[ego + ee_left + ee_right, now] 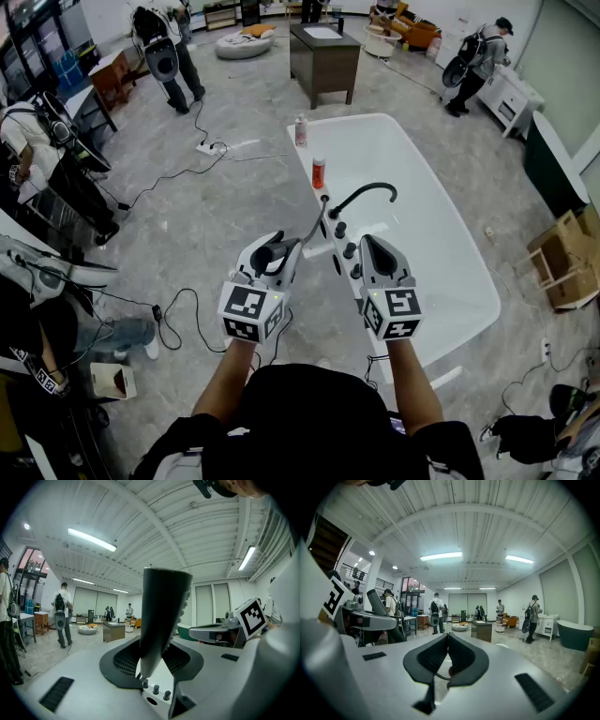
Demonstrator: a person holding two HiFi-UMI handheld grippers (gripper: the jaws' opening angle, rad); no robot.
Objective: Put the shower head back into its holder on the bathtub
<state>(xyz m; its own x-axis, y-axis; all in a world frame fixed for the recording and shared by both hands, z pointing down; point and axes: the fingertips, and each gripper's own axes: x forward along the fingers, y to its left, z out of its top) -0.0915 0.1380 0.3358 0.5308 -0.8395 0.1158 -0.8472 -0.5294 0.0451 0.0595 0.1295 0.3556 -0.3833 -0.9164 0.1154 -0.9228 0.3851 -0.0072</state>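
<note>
My left gripper (277, 251) is shut on the black shower head (270, 253), held just left of the white bathtub (441, 253). In the left gripper view the dark shower head (161, 616) stands upright between the jaws of my left gripper (152, 663). Its hose (317, 223) runs to the tub rim near the curved black faucet (364, 193). Black knobs (349, 250) sit in a row on that rim. My right gripper (371, 247) hovers over the knobs, shut and empty; its jaws (447, 641) touch at the tips. I cannot make out the holder.
A red bottle (319, 173) and a pale bottle (301, 131) stand on the tub's far rim. Cables (178, 309) trail over the floor at left. A dark cabinet (324, 56) stands beyond the tub, cardboard boxes (566, 262) at right. Several people stand around.
</note>
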